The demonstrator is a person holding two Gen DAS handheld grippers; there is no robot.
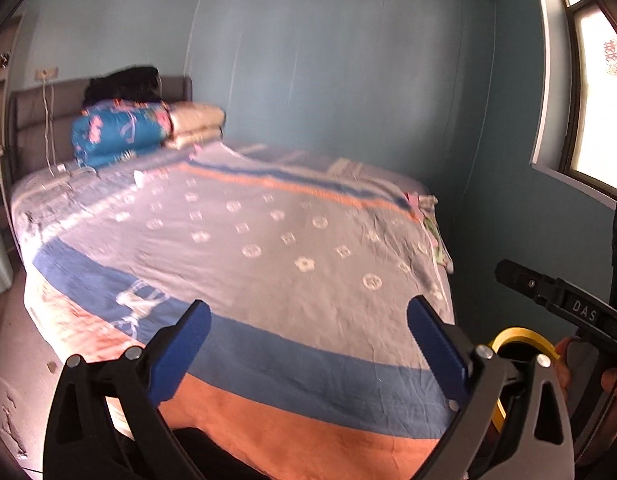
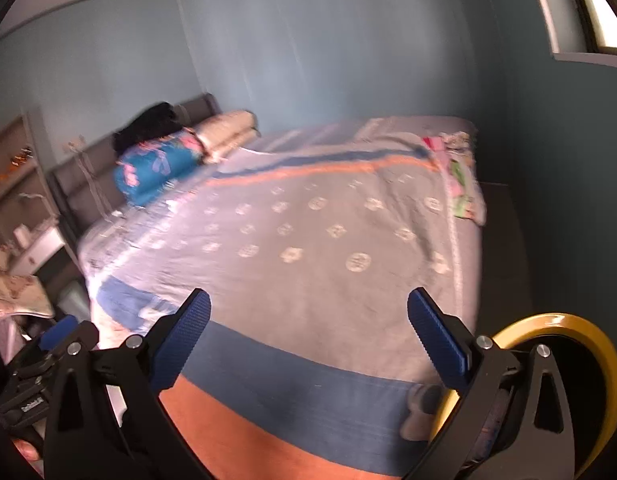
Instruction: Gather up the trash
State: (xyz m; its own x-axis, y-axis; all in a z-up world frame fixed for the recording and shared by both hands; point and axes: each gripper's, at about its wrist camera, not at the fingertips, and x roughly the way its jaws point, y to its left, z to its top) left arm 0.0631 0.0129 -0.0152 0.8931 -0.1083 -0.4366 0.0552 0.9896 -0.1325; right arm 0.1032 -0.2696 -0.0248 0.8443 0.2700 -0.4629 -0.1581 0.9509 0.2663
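Grey, blue, orange medallion-patterned bedspread [image 1: 268, 248]

A small white crumpled scrap [image 1: 138, 178], too blurred to tell what it is, lies on the grey patterned bedspread [image 1: 268, 240] near the head end, just in front of the folded blue quilt [image 1: 116, 132]. Low beside the bedspread's foot corner is what looks like a round yellow-rimmed bin [image 2: 580, 344], dark inside

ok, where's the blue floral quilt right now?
The folded blue floral quilt lies at the head of the bed, against the grey headboard, left of the beige folded blanket, under a black item.
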